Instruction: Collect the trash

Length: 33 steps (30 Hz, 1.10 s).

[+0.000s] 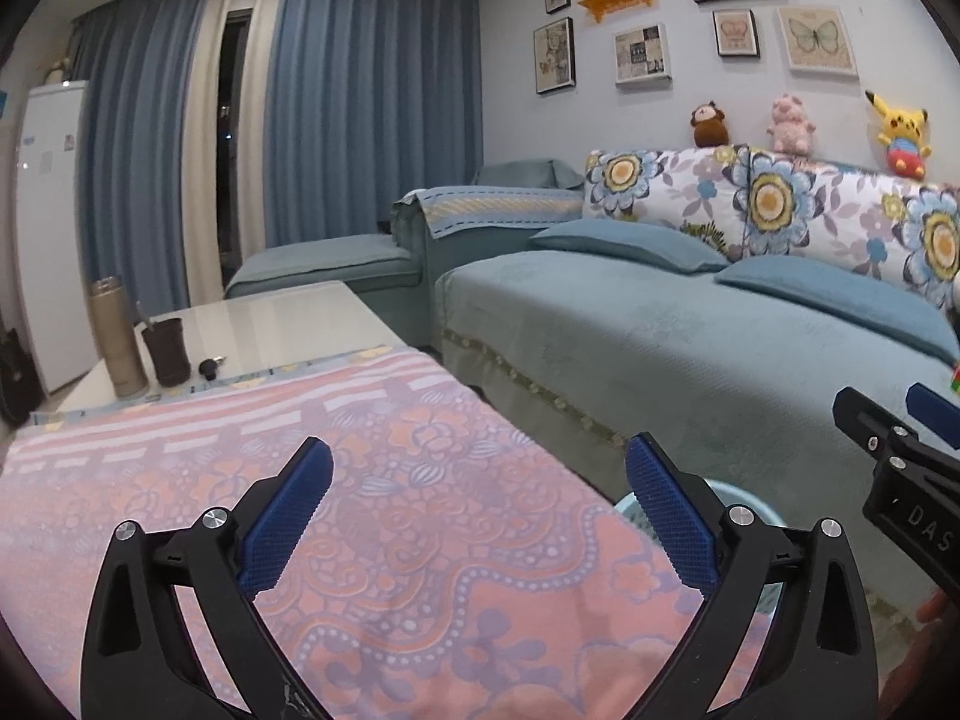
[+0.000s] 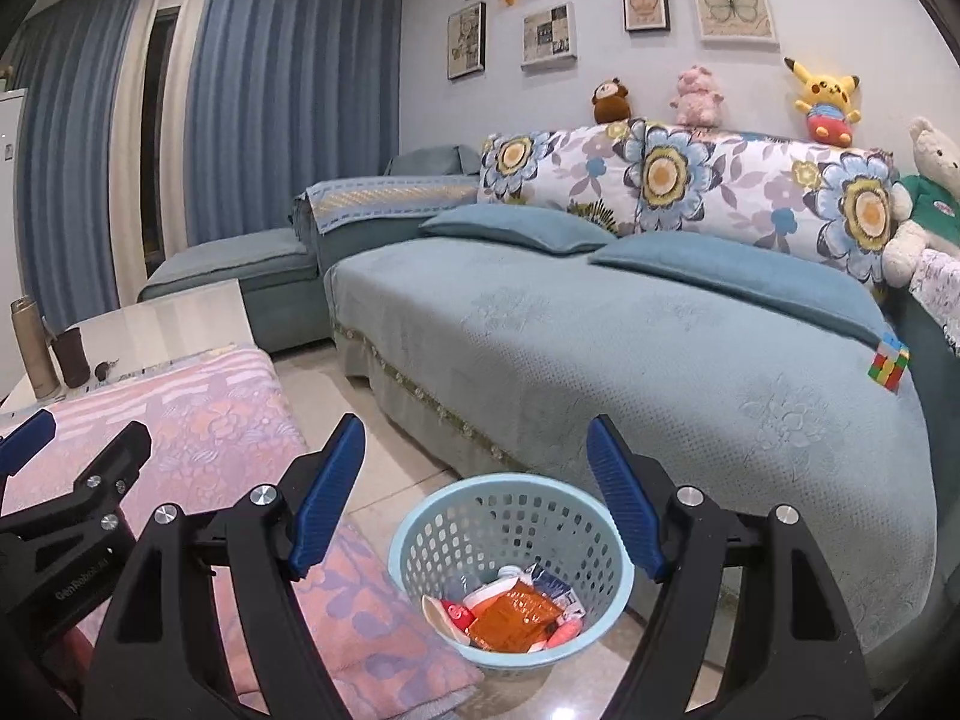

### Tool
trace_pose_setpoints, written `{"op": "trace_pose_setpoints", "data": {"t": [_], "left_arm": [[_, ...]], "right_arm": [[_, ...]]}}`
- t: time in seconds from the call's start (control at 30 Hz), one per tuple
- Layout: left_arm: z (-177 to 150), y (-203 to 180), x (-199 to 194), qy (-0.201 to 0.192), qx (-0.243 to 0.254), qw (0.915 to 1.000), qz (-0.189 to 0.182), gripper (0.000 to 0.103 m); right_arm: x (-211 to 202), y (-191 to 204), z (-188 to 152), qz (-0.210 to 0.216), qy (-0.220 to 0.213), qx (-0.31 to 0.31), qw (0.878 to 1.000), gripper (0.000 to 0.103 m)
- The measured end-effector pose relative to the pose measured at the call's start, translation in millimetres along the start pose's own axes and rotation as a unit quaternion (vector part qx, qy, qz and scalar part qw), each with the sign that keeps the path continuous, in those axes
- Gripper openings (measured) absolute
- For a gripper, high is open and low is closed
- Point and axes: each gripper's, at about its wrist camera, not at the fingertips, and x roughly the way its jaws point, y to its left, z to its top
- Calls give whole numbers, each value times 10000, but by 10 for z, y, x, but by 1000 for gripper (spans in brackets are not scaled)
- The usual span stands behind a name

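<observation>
Our left gripper (image 1: 480, 507) and right gripper (image 2: 477, 495) both have their jaws wide apart, holding nothing. The trash (image 2: 510, 606) sits inside the blue basket (image 2: 420, 531) on the floor, beside the bench (image 2: 180, 420).

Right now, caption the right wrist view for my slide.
Open right gripper above a light-blue basket of wrappers, beside the sofa.

Left claw (image 1: 480, 504) black arms, ribbed blue pads (image 1: 288, 516), silver screws, right claw (image 2: 477, 492) alike
</observation>
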Motion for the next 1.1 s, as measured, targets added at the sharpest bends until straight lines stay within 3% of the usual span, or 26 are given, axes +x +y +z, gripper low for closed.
{"op": "trace_pose_setpoints", "data": {"t": [0.23, 1.1], "left_arm": [[-42, 3, 33, 62, 157, 9999, -12, 95], [-22, 102, 19, -121, 17, 9998, 182, 95]], "right_arm": [[117, 39, -50, 61, 288, -15, 9996, 72], [93, 134, -69, 271, 290, -124, 9991, 72]]}}
